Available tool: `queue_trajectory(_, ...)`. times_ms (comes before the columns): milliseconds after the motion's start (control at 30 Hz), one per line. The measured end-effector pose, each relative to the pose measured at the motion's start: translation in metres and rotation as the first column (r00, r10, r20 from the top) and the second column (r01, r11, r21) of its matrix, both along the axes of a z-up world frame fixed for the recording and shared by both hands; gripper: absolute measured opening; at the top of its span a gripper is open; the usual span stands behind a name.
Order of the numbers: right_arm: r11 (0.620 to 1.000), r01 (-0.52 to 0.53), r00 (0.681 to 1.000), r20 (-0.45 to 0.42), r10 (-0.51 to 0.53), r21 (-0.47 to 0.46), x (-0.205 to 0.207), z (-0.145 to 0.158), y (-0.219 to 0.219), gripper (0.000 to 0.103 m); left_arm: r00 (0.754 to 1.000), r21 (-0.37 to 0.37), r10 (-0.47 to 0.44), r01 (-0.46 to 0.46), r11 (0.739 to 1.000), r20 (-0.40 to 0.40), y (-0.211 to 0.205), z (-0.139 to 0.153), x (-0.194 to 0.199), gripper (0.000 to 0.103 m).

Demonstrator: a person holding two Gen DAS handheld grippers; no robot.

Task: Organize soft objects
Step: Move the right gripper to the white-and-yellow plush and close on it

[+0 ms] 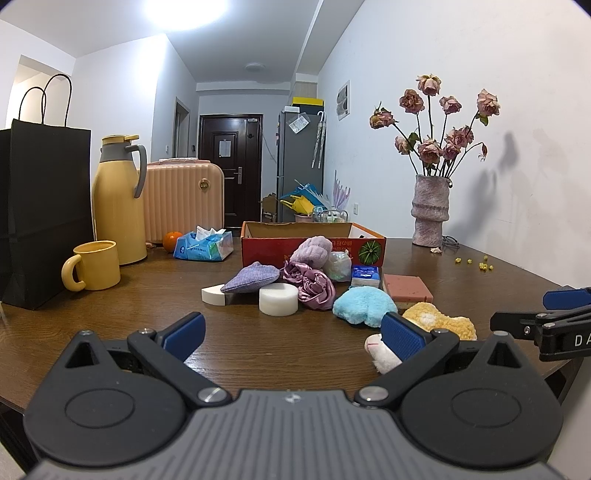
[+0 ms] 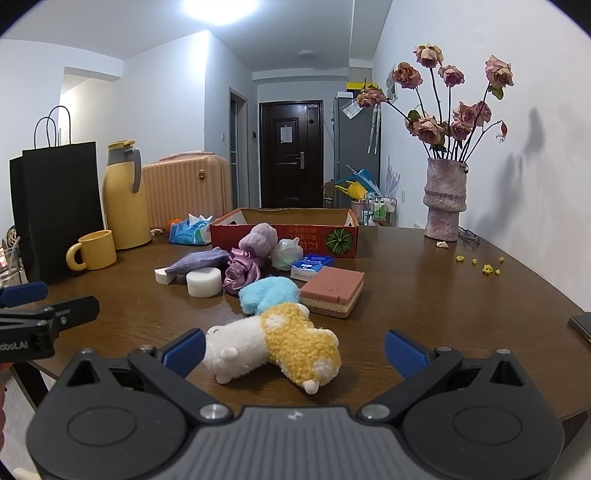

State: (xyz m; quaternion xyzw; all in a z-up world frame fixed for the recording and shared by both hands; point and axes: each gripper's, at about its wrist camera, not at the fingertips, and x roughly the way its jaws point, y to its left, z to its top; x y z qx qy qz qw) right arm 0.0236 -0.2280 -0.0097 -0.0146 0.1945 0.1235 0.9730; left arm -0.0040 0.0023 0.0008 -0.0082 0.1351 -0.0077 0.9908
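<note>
Two black handheld grippers

Each gripper, left (image 1: pixel 291 334) and right (image 2: pixel 294 349), has blue ribbed pads (image 1: pixel 402 338), silver screws (image 1: pixel 208 394), grey ridged body.

White walls, bright ceiling light (image 1: pixel 184 11), dark door (image 1: pixel 231 166), brown wooden table (image 1: pixel 258 350).

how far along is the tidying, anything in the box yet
Nothing looks done: as far as these views show, the cardboard box holds nothing, though its floor is hidden. Nothing is in hand; the left hand-held gripper and right hand-held gripper are both open. Still left on the table: plush toy, blue fluffy piece, purple pouch, satin scrunchie, sponges and the rest.
</note>
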Motion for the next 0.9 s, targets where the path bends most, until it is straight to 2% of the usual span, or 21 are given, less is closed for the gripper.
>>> queue_trajectory(367,0.999,0.003,0.999,-0.039,-0.004,-0.037,0.013,-0.004,0.002,0.103,1.000,-0.004,-0.006,0.006,1.000,-0.016,0.007,-0.004,0.002,0.103)
queue_trajectory(900,0.997,-0.012,0.993,-0.117,0.004,-0.070,0.056,-0.018,0.009,0.103,0.996,0.000,-0.018,0.019,1.000,-0.090,0.003,-0.019,0.042,0.103)
